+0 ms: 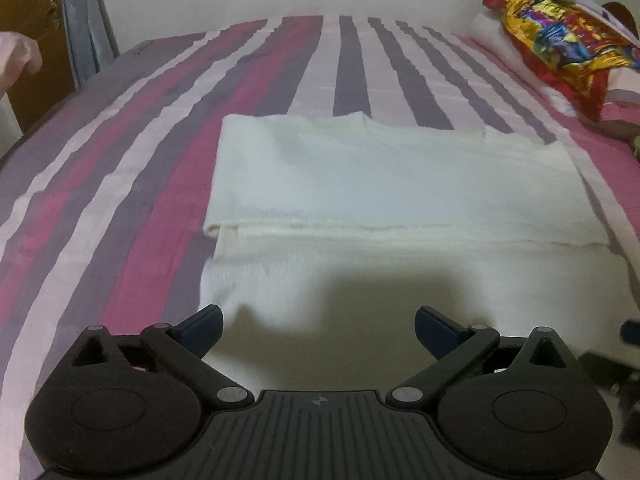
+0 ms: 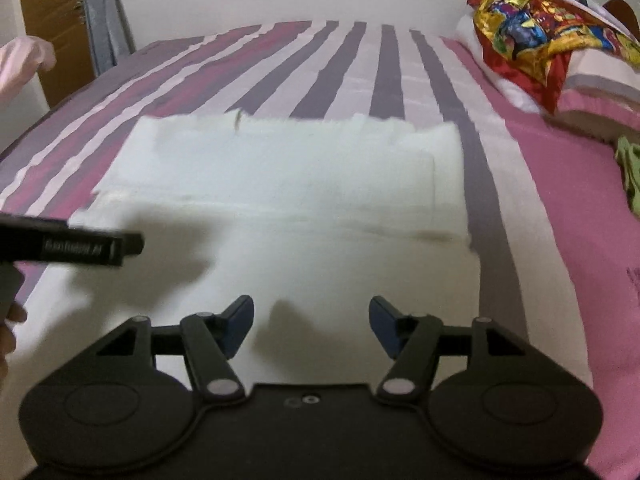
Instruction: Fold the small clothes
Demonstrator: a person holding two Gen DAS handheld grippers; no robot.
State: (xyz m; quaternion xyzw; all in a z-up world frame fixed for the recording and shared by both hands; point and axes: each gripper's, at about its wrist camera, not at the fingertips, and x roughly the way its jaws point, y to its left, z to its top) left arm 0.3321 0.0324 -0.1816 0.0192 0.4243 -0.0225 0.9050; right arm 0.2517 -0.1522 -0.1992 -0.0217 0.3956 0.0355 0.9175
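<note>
A white garment (image 1: 384, 196) lies flat on the striped bed, its far part folded over toward me along a straight hem edge. In the right wrist view the same white garment (image 2: 288, 184) fills the middle of the picture. My left gripper (image 1: 319, 322) hangs open above the garment's near left part, nothing between its blue pads. My right gripper (image 2: 311, 320) is open too, above the near part of the cloth, with empty jaws. The left gripper's body (image 2: 72, 244) shows at the left edge of the right wrist view, with a hand below it.
The bed sheet (image 1: 120, 184) has purple, pink and white stripes. A shiny red and gold cloth (image 1: 560, 40) lies on pillows at the far right. A green cloth (image 2: 630, 176) sits at the right edge. A wooden door (image 1: 32, 12) and pink fabric (image 1: 16, 56) stand at far left.
</note>
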